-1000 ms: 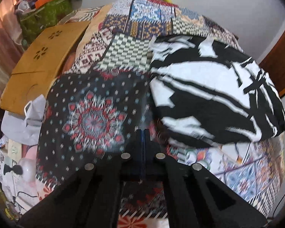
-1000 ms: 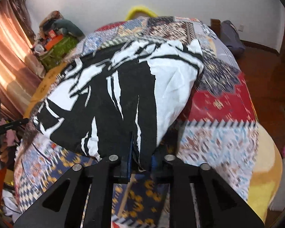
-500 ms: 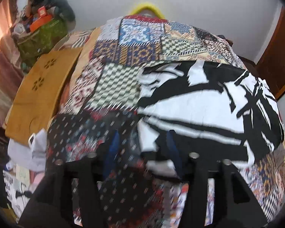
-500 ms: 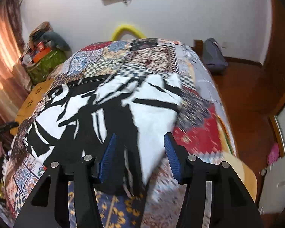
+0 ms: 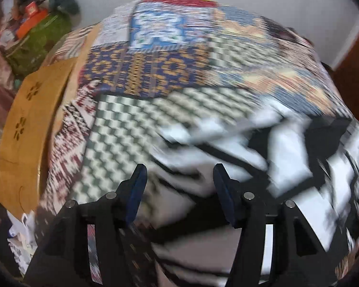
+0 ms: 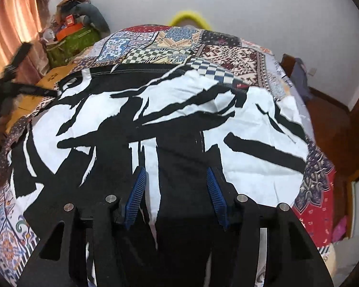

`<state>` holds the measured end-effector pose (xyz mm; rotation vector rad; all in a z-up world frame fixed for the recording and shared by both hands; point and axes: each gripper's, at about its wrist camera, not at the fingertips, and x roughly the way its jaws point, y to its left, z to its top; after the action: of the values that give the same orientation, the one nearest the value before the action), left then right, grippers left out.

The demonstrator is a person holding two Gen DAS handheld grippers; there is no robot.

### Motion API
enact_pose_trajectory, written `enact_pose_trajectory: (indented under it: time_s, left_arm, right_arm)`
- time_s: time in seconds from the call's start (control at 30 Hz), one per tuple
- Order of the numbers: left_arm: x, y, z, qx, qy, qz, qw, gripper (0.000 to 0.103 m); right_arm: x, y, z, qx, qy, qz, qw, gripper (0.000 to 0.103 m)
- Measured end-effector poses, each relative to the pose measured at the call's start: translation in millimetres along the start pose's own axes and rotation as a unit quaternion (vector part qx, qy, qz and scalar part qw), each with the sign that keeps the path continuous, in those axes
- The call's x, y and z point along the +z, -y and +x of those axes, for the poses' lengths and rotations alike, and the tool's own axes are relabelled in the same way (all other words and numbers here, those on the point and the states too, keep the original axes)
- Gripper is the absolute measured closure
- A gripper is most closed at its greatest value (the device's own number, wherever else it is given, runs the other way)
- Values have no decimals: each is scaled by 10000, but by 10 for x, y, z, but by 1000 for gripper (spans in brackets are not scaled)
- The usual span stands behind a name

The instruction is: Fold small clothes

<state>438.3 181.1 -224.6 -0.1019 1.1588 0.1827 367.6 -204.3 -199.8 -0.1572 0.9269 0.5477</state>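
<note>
A black-and-white patterned garment (image 6: 179, 119) lies spread flat on the patchwork quilt (image 6: 227, 52) of a bed. My right gripper (image 6: 175, 169) hovers open over the garment's near middle, with nothing pressed between its blue pads (image 6: 136, 191). In the left wrist view, which is blurred by motion, my left gripper (image 5: 178, 168) is open above the garment's (image 5: 287, 155) left edge, where it meets the checked patch of the quilt (image 5: 155, 67). The right wrist view also shows the left gripper (image 6: 12, 81) as a dark smear at the far left.
A brown perforated board (image 5: 24, 131) lies along the bed's left side. A green bag with clutter (image 6: 71, 43) stands by the orange curtain (image 6: 12, 24). A yellow hoop (image 6: 189, 18) shows behind the bed's far end. Wooden floor (image 6: 328, 124) and a dark bag (image 6: 299, 76) lie to the right.
Both grippers have gone from shut to open; the right one let go of the garment's edge. The garment now lies flatter and wider. The left gripper has swept sideways onto the garment's left edge.
</note>
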Motion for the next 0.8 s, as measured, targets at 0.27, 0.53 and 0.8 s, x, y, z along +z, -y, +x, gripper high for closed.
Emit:
enact_pose_trajectory:
  time_s: [0.27, 0.53, 0.8]
  left_arm:
    - [419, -478, 160, 307, 89, -781, 9964, 46]
    - [-187, -30, -190, -476, 53, -95, 9988, 40]
    - [-890, 443, -333, -26, 156, 926, 9956, 33]
  right_arm:
    - [222, 211, -156, 509, 30, 311, 9982, 54]
    - [533, 481, 201, -77, -68, 368, 9993, 53]
    - [382, 554, -123, -337, 114, 451, 9983, 53]
